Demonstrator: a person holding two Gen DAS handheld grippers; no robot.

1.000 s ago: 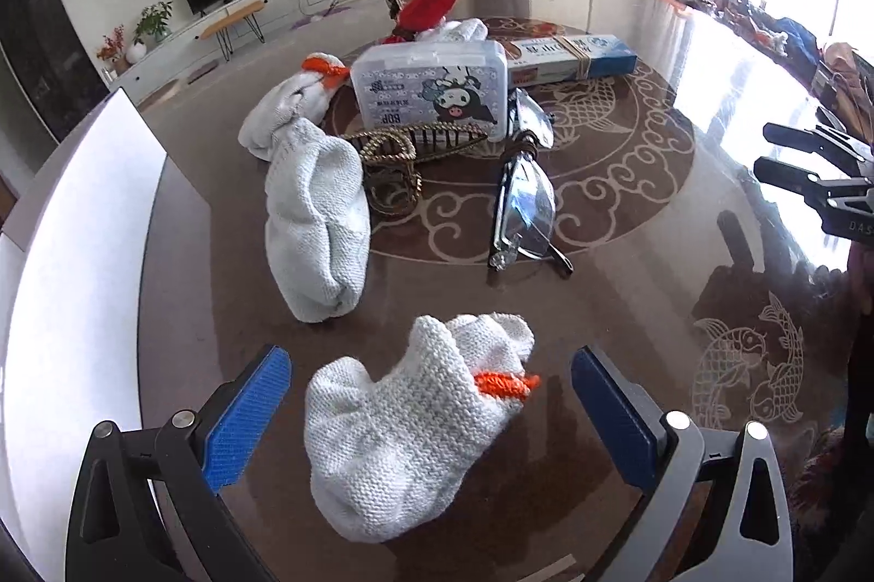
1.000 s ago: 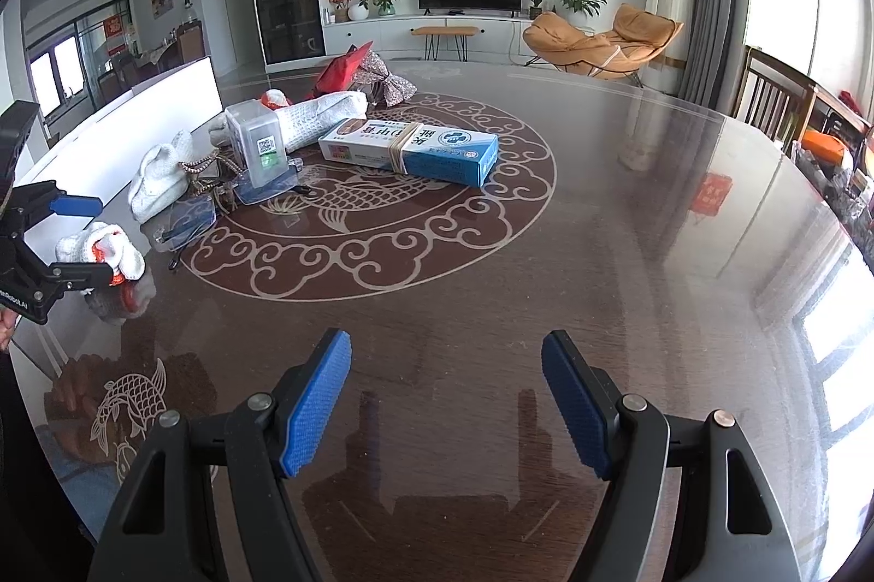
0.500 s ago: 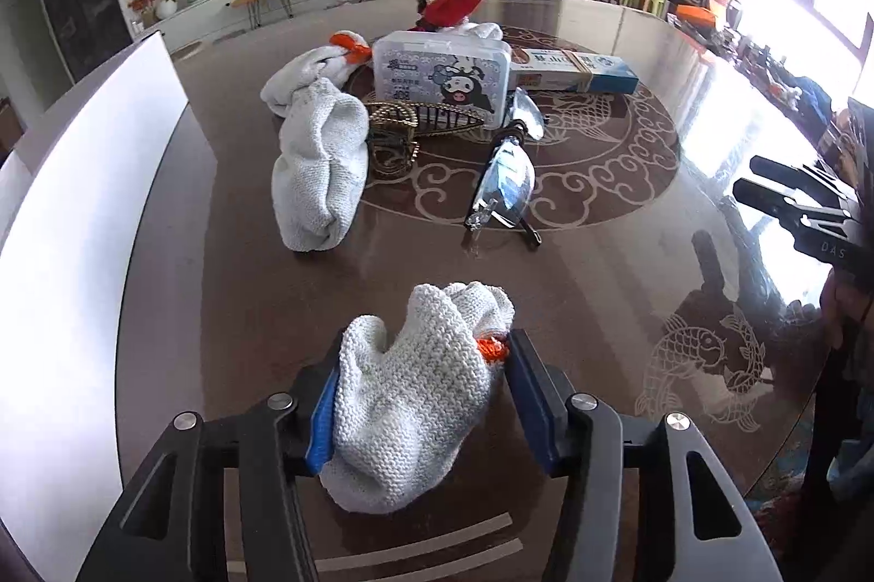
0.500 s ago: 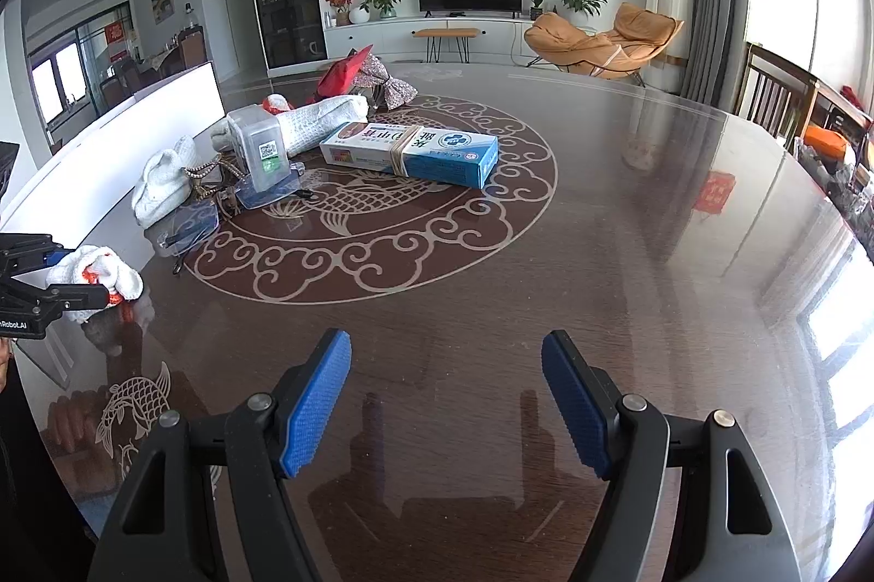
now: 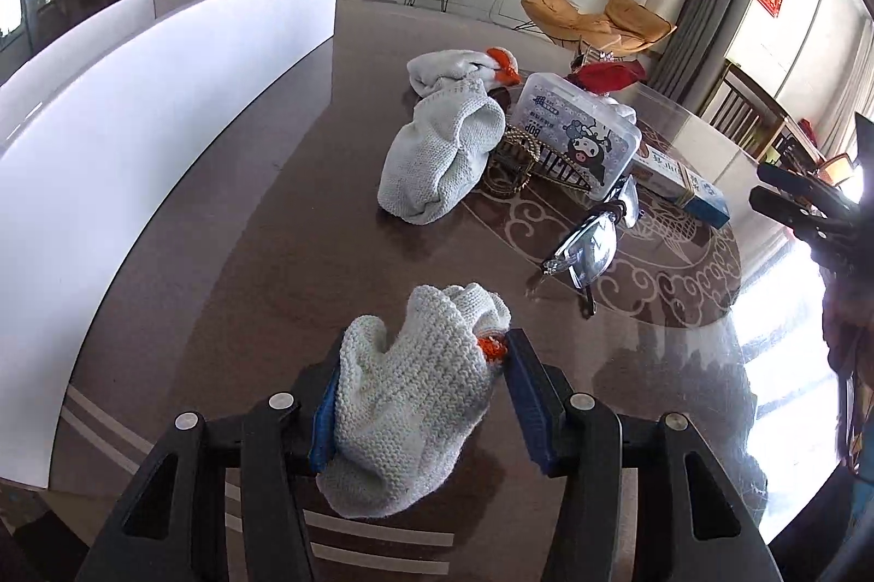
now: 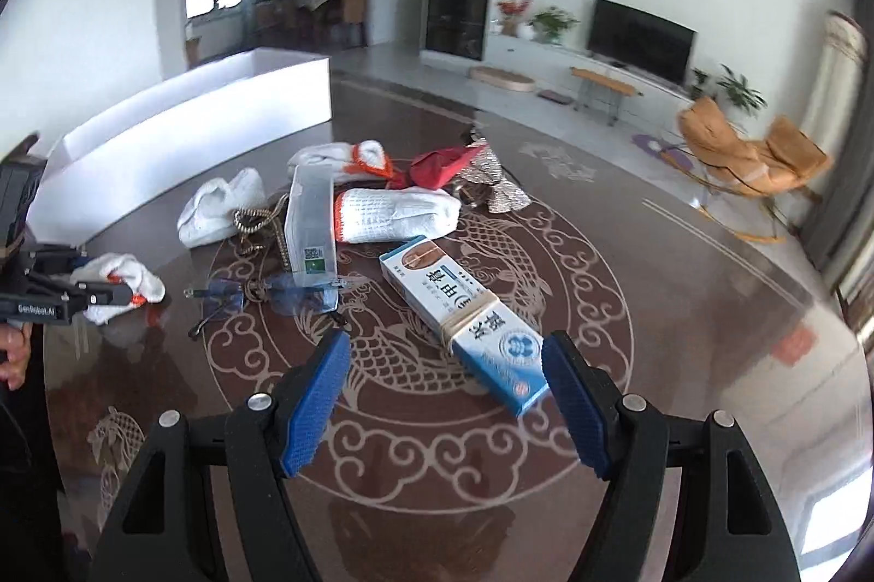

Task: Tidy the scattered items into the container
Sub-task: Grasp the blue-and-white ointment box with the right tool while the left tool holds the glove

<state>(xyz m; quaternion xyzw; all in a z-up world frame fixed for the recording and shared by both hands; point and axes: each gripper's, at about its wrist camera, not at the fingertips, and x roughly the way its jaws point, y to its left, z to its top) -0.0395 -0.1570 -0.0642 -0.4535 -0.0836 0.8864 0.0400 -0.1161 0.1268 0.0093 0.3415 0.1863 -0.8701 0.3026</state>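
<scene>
Blue pads now against knitted glove (image 5: 415,396), clamped in left hand-held gripper (image 5: 423,399) (right one (image 6: 445,396) wide).

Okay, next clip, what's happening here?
A person with tongs in each hand is tidying a cluttered table. The left tongs are shut on a white knitted glove, with the white container close by. The right tongs are open over the table near a blue and white box, holding nothing.

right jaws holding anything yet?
No: in the right wrist view the right gripper has its jaws spread wide with nothing between the pads, hovering over the table near the blue-and-white box.
</scene>
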